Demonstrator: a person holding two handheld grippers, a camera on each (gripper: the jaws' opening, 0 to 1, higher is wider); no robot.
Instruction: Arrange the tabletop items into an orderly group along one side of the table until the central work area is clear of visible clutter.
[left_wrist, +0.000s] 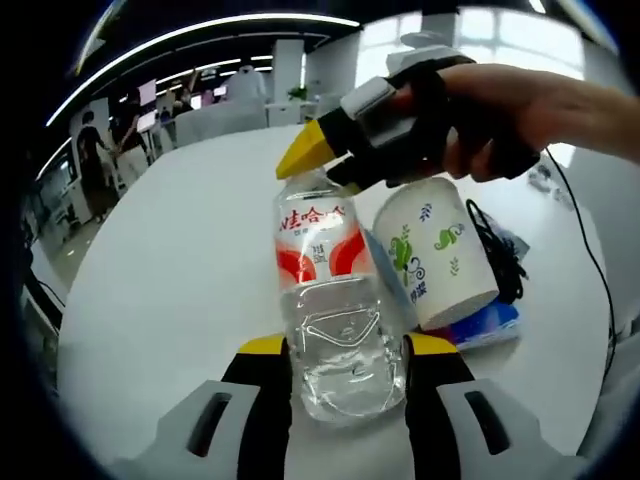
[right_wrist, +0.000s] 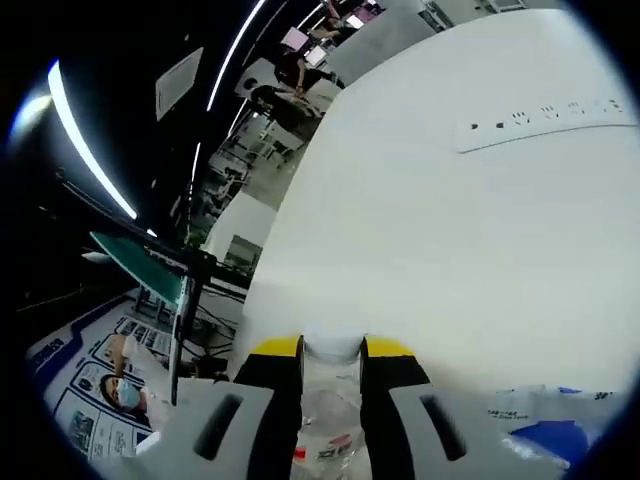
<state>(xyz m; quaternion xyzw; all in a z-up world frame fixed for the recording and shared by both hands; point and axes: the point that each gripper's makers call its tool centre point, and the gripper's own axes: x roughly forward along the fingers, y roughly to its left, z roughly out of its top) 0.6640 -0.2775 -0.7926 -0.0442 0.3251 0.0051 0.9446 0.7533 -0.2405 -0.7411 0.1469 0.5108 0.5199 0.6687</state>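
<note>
Standing on the white worktop (left_wrist: 170, 290), the clear water bottle (left_wrist: 335, 320) carries a red-and-white label and is held by both grippers. We find the left gripper (left_wrist: 345, 360) with its fingers clamped on the bottle's lower body, and the right gripper (right_wrist: 332, 352) with its fingers closed on the cap end. Just beside the bottle sits a paper cup (left_wrist: 440, 250) with green leaf print, touching a blue packet (left_wrist: 490, 325).
</note>
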